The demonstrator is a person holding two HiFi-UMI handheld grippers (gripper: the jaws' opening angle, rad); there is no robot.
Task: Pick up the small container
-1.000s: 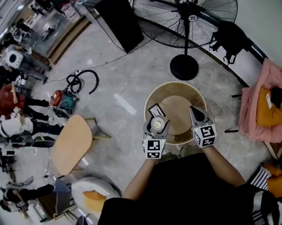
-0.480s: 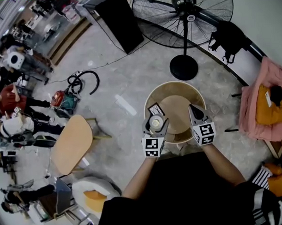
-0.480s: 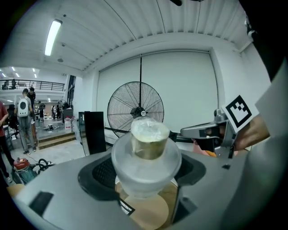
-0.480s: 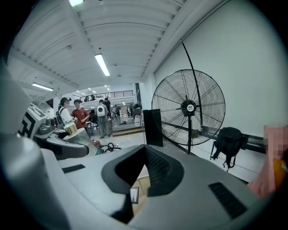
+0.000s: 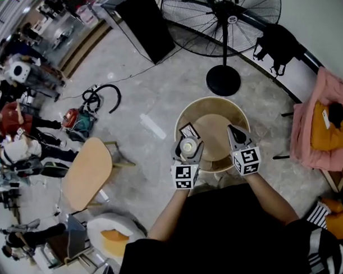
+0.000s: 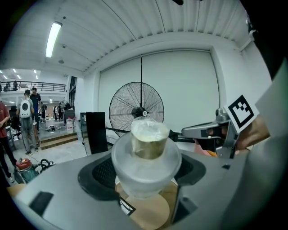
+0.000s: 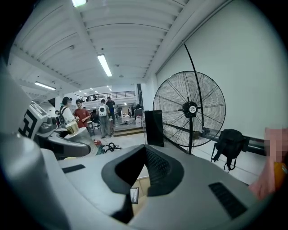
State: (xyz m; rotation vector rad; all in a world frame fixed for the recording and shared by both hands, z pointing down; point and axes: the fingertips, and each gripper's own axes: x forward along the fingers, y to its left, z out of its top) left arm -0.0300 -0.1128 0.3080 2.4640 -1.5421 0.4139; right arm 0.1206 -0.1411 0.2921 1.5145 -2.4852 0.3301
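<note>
Above the round table (image 5: 215, 139) at centre frame, the left gripper (image 5: 188, 147) is seen clamped on the container (image 6: 146, 155), which appears held clear of the tabletop; the right gripper (image 5: 237, 138) is pressed together, with nothing in it. The pick-up is judged made, so only a steady, level pinch is called for. Against the earlier frame the grip is unchanged, and both grippers are shifted slightly up-frame

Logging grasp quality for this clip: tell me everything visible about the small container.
The small container is a frosted, translucent plastic cup with a narrower tan top section capped in whitish film. It stands upright, held above the round wooden table by the left gripper, whose fingers press its two sides. Nothing else touches it.
</note>
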